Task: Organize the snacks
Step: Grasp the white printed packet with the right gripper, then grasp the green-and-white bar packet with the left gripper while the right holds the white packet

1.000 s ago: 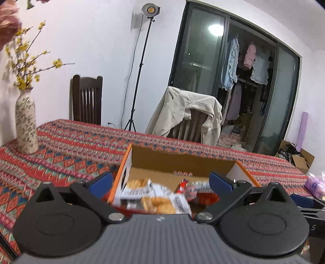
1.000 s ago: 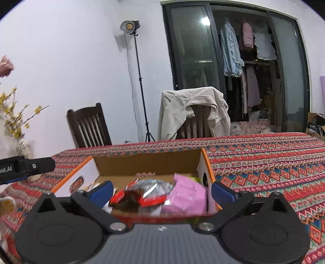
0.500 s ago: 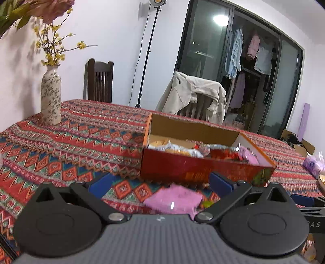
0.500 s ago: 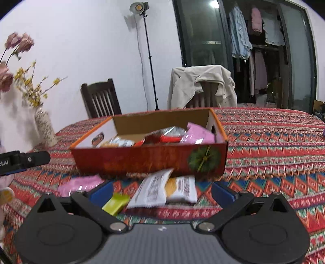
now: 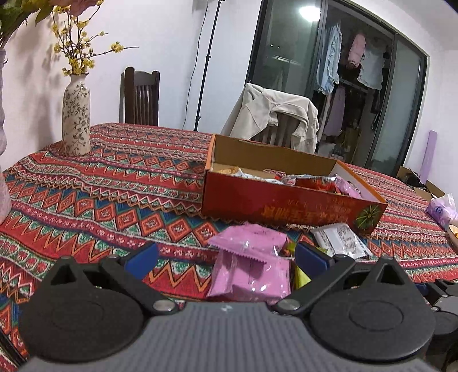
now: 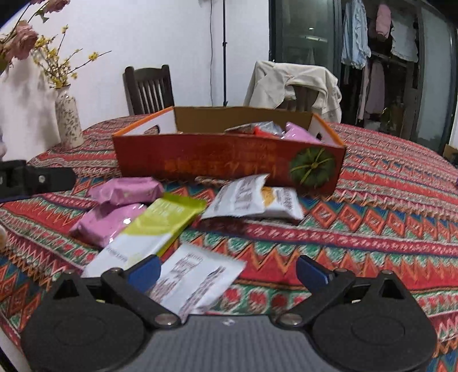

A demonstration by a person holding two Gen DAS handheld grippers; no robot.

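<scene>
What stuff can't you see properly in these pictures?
- Bottom of the red box, right wrist view: its front wall hides the snacks lying lower inside.
- Green packet, left wrist view: mostly hidden behind the pink packets and the left tongs.
- White packet, right wrist view: its print is too blurred to read, and the right tongs cover its near end.
- Purple bag, left wrist view: cut off by the picture's edge.

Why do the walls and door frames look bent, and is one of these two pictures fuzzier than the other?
Left wrist view: the fisheye lens bows the glass door frame; a ceiling light reflects as glare in the glass; the pink packets look sharp. Right wrist view: softer overall, with print on the white packet and the box smeared, probably by motion.
</scene>
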